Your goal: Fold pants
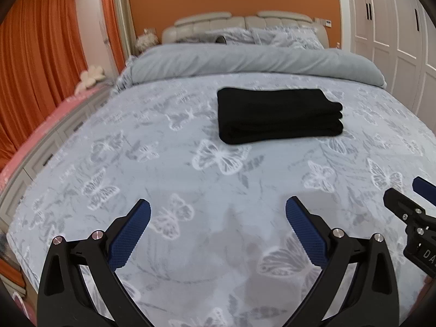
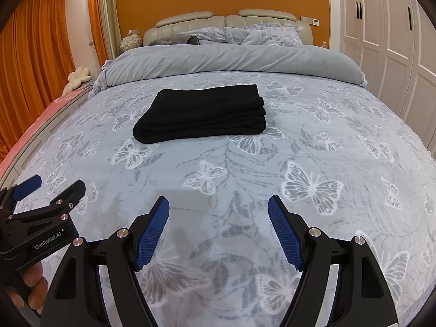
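The black pants [image 1: 278, 115] lie folded in a neat rectangular stack on the butterfly-print bed cover [image 1: 136, 163], also in the right wrist view [image 2: 204, 114]. My left gripper [image 1: 218, 209] is open and empty, held above the cover well short of the pants. My right gripper [image 2: 218, 205] is open and empty too, near the front of the bed. Each gripper shows in the other's view: the right one at the right edge [image 1: 408, 193], the left one at the left edge [image 2: 51, 185].
A rolled grey duvet [image 2: 231, 62] lies across the bed behind the pants, with pillows [image 2: 261, 35] and a padded headboard [image 2: 190, 20] beyond. Orange curtains [image 2: 35, 41] hang on the left, white wardrobe doors [image 2: 395, 41] stand on the right. A pink-topped bench [image 1: 41, 128] runs along the bed's left side.
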Available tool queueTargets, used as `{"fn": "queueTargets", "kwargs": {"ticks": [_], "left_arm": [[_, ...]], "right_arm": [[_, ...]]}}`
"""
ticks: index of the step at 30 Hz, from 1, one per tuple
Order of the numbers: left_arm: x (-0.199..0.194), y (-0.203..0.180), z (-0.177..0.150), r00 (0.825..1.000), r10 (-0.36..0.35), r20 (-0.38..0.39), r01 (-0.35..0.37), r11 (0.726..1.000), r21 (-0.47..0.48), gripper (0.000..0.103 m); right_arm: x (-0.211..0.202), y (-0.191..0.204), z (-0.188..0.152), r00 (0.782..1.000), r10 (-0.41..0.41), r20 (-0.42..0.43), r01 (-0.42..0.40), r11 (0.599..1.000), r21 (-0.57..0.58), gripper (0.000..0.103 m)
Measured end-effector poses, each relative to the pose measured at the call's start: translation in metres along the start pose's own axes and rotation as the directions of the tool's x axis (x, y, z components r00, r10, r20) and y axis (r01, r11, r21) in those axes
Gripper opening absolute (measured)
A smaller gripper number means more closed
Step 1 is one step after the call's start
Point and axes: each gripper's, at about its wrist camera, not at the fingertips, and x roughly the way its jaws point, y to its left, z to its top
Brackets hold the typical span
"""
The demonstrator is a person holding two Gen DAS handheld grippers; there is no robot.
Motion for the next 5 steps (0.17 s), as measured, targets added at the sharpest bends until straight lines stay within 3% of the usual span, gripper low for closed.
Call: {"fn": "queueTargets", "kwargs": {"ticks": [5], "left_arm": [[0.001,-0.0007,-0.0024,1.0,-0.003,0.004,0.003,1.0,0.01,0.097]], "right_arm": [[0.0001,-0.0005,0.0003,1.0,0.001,0.002,-0.001,1.0,-0.003,0.073]]}}
